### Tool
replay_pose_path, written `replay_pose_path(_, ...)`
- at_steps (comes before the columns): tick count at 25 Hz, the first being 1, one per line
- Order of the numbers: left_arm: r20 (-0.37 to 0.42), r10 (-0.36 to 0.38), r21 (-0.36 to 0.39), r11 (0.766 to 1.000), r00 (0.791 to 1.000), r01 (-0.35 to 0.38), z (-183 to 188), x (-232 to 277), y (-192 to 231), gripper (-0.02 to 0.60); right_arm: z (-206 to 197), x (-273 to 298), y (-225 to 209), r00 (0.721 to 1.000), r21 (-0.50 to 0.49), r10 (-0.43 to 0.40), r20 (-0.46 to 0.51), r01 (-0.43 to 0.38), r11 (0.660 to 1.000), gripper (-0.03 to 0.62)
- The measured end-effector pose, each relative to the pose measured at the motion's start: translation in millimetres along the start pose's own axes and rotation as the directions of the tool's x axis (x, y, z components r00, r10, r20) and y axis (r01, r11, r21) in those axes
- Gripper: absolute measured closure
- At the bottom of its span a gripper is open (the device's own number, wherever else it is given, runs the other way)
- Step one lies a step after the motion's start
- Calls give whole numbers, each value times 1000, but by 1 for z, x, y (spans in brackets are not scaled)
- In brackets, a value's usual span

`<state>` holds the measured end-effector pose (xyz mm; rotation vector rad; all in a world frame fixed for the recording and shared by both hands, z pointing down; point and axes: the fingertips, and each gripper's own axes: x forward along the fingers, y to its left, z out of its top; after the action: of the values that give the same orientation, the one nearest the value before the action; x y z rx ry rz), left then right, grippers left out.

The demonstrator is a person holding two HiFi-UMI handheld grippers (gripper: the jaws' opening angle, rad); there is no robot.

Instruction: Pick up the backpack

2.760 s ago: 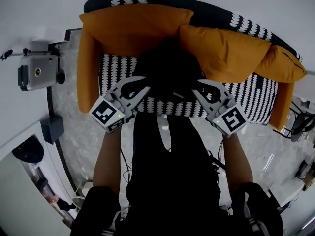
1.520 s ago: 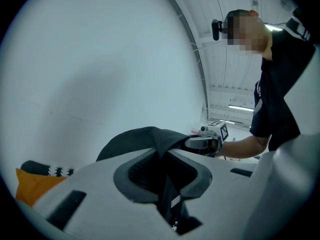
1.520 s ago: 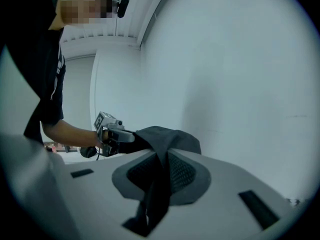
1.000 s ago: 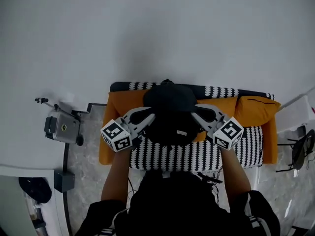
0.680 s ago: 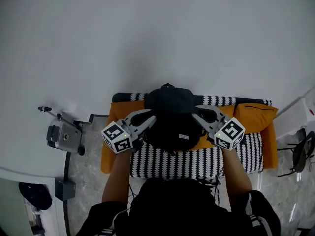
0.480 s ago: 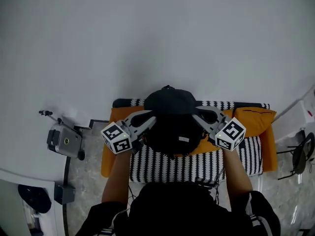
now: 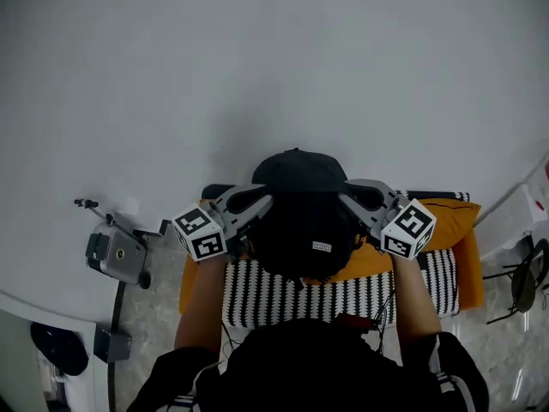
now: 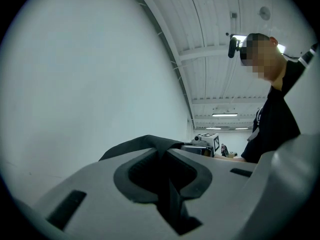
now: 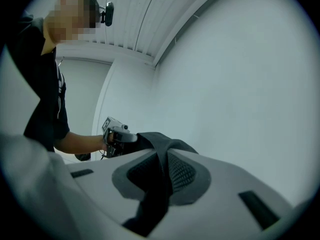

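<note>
The black backpack [image 7: 300, 221] hangs in the air in front of me, above the sofa, held from both sides. My left gripper [image 7: 257, 202] is shut on black strap fabric at the pack's left side; the left gripper view shows that fabric [image 8: 150, 143] pinched between the jaws of the left gripper [image 8: 165, 153]. My right gripper [image 7: 350, 197] is shut on the pack's right side, and in the right gripper view the dark strap [image 9: 159, 194] runs between the closed pads of the right gripper [image 9: 162, 151]. Each gripper view shows the other gripper beyond the pack's top.
Below the pack stands a sofa with a black-and-white patterned seat [image 7: 283, 294] and orange cushions [image 7: 446, 217]. A camera on a stand [image 7: 116, 256] is at the left by the white wall. Dark furniture [image 7: 523, 277] sits at the right edge.
Both grippers have risen with the backpack, which has come up off the sofa seat. The sofa now sits lower and smaller in the head view.
</note>
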<state>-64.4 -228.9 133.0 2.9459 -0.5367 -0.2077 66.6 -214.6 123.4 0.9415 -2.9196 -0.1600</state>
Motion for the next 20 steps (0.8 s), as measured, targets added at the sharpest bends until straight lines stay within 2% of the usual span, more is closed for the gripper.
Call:
replay_pose_path(16,73,-44,104,994,996,37,86,-1,-27,515,84,-8,9,993,-108,46,106,-34,994,531)
replay_pose_path(20,97,-45,111,993,994,34,103,-3,-30,515,101,-7,11,995,-154,54,81,-41,987,531)
